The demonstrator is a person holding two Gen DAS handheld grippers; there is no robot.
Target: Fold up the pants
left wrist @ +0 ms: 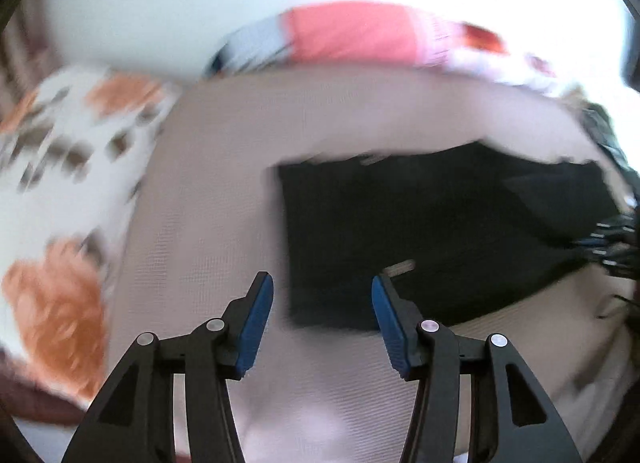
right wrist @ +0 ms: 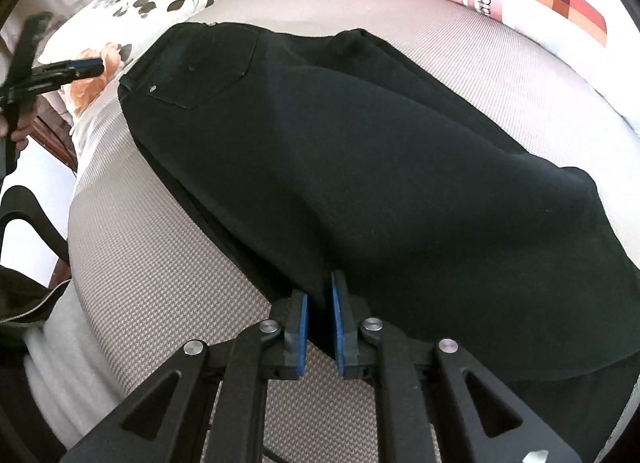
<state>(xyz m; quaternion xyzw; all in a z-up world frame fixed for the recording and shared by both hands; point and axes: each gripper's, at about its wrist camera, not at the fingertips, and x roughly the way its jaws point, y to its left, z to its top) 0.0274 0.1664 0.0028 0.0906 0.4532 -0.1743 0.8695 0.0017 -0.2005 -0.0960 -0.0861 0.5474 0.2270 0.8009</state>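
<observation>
Both grippers share one build: matte black linkage arms with triangular cut-outs, each joint capped by a round silver pin. The left gripper (left wrist: 322, 283) and right gripper (right wrist: 319, 291) carry ribbed blue pads on the inner faces of their jaws.

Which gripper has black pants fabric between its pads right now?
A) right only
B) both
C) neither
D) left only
A: in the right wrist view the right gripper has its blue pads closed on a fold of the black pants, while in the left wrist view the left gripper stands open with nothing between its pads, above the beige cover.
</observation>
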